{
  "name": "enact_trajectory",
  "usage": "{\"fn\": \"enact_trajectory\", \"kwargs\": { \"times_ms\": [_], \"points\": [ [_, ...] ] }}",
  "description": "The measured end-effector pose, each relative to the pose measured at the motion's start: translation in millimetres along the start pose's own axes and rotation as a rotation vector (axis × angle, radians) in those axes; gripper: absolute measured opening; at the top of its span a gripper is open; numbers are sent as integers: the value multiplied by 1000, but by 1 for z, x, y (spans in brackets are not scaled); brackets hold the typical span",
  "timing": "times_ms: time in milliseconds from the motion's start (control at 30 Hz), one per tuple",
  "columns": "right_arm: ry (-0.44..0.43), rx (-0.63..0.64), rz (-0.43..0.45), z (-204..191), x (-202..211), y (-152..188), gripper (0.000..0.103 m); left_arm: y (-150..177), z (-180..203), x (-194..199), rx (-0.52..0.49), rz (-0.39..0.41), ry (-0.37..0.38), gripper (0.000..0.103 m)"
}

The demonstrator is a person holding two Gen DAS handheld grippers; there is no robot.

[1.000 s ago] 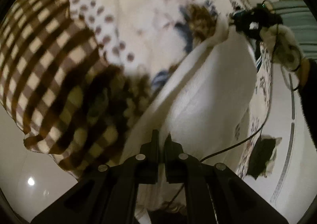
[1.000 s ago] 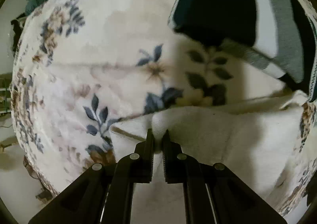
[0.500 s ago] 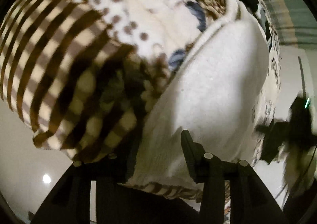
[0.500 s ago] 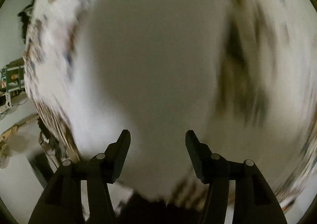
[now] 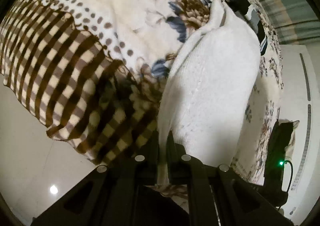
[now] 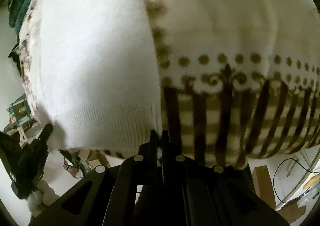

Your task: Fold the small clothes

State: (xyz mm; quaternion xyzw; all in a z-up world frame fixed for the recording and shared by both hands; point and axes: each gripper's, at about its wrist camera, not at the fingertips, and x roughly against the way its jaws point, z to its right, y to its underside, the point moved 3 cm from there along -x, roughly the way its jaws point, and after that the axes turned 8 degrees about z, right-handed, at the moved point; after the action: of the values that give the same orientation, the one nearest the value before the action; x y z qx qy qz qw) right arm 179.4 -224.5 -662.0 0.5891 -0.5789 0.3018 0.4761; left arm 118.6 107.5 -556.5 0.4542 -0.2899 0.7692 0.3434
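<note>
White knit garment (image 5: 216, 78) lies ahead — left claw (image 5: 163, 142) and right claw (image 6: 159, 140) each pinch its hem.

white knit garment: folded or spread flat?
Folded. The white knit garment lies doubled into a narrow strip on the blanket, layered edges showing at its far end.

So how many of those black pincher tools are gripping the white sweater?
2. The left gripper pinches the white sweater at its near edge; the right gripper pinches its ribbed hem corner beside the checked blanket.
</note>
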Motion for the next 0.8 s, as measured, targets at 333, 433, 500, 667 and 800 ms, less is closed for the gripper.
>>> {"fn": "enact_trajectory", "kwargs": {
  "times_ms": [333,433,500,667,800],
  "points": [
    [-35,144,-87,-32,-25,41,3,-6,-45,-36,-10,-48,-85,3],
    [9,158,-125,-20,-53,35,5,-8,-42,-52,-22,-97,-73,7],
    [-7,120,-135,-17,-56,21,13,-12,-31,-47,-29,-107,-62,7],
    [-123,82,-101,-10,-9,-7,62,-37,16,-16,-73,-47,-17,42],
    [-153,79,10,-11,48,-55,65,-89,74,-10,-129,63,88,60]
  ]
}}
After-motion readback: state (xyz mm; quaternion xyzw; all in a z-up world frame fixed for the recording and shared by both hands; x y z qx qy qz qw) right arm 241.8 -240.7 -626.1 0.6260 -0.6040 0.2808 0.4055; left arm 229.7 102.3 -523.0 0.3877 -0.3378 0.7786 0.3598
